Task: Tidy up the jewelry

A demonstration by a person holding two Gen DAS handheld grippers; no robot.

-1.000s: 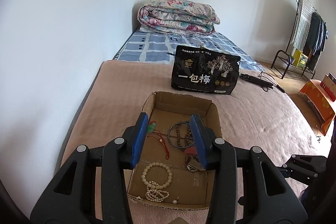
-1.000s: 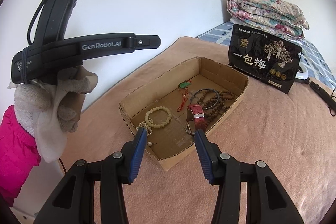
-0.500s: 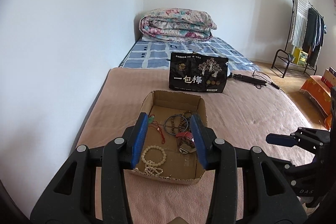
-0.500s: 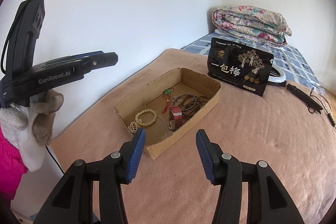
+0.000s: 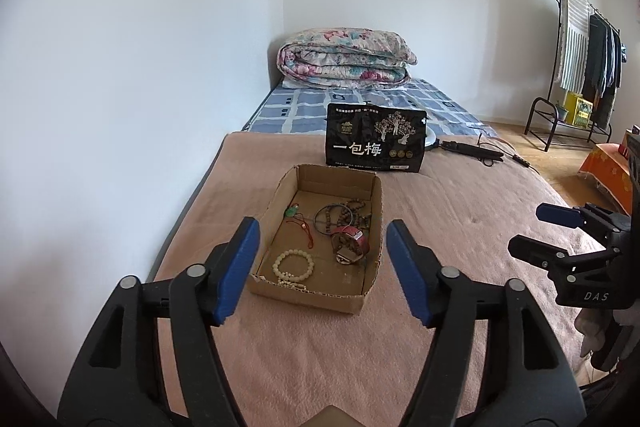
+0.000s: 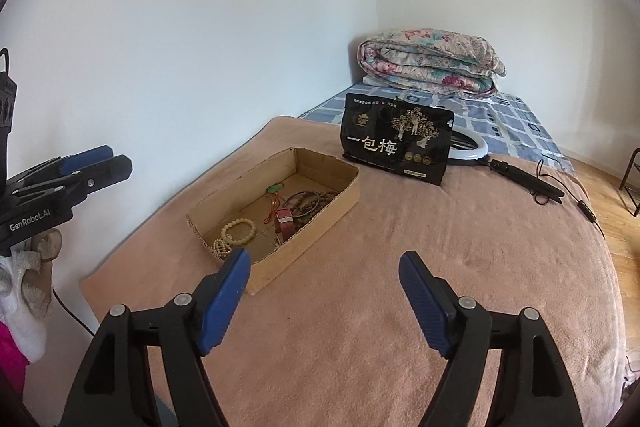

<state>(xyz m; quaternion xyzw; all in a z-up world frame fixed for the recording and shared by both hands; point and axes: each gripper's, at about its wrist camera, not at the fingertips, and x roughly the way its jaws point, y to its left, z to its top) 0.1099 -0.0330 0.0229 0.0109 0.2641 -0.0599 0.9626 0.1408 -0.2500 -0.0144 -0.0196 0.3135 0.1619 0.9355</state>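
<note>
Several pieces of jewelry lie loose in one open cardboard box (image 5: 362,301) on the pinkish-brown blanket (image 5: 460,227): a cream bead bracelet (image 5: 293,264) near the front wall, a smaller cream bead strand (image 6: 221,246) touching it, a red-strapped watch (image 5: 350,242) toward the right wall, a dark bangle (image 5: 333,217) overlapping a brown bead string (image 5: 357,211), and a green pendant on red cord (image 5: 293,211) at the left. No piece is visible outside the box.

Judgement: the gathering stage looks finished, since everything seen is contained. The pieces are heaped rather than sorted, and the box shows no dividers; whether further sorting is intended cannot be determined.

Tool state: the left gripper (image 5: 322,267) is held back from the box's near end, fingers wide apart, nothing between them. The right gripper (image 6: 325,297) is over bare blanket beside the box, likewise spread and empty.

Legible writing: the black snack bag (image 5: 375,139) standing beyond the box reads "一包梅"; its smaller print is unreadable. The left gripper's body, in the right wrist view, reads "GenRobot.AI". The right gripper's body, in the left wrist view, reads "DAS".
</note>
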